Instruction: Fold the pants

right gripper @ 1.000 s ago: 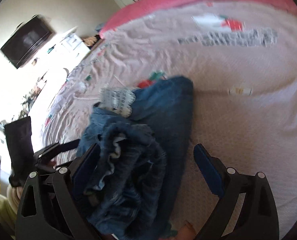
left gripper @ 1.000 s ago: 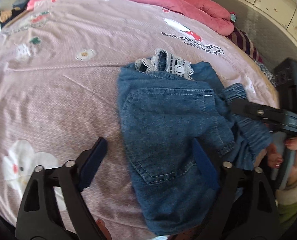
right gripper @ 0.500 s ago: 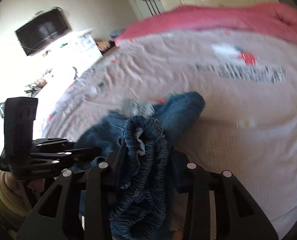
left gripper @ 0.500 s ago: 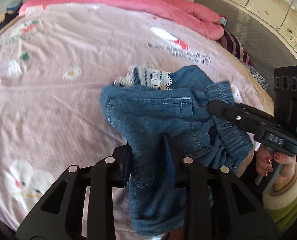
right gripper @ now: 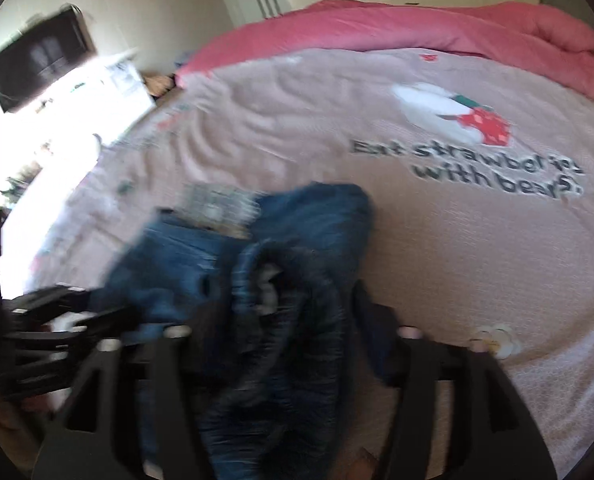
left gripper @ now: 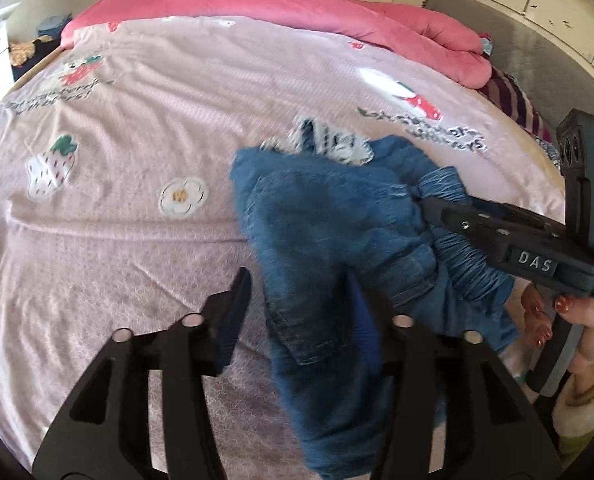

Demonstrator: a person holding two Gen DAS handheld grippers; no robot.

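left gripper (left gripper: 297, 300) reopened, pants (left gripper: 329, 240) between its fingers

Black plastic right gripper (left gripper: 425, 204) – silver screws, white "DAS" label; hand (left gripper: 577, 332) at four o'clock, red-painted nails, cream cuff.

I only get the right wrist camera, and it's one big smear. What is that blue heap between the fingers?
Observer: Those are denim pants. The left wrist view is sharp enough to show a stitched pocket on them.
Operator: Is the other tool pinching them too?
Observer: No. The left gripper has its fingers apart, with pink bedspread showing beside one finger. The denim just hangs between them.
Operator: Who is holding mine?
Observer: A hand with red-painted nails holds the right gripper, whose tip is in the gathered waistband.
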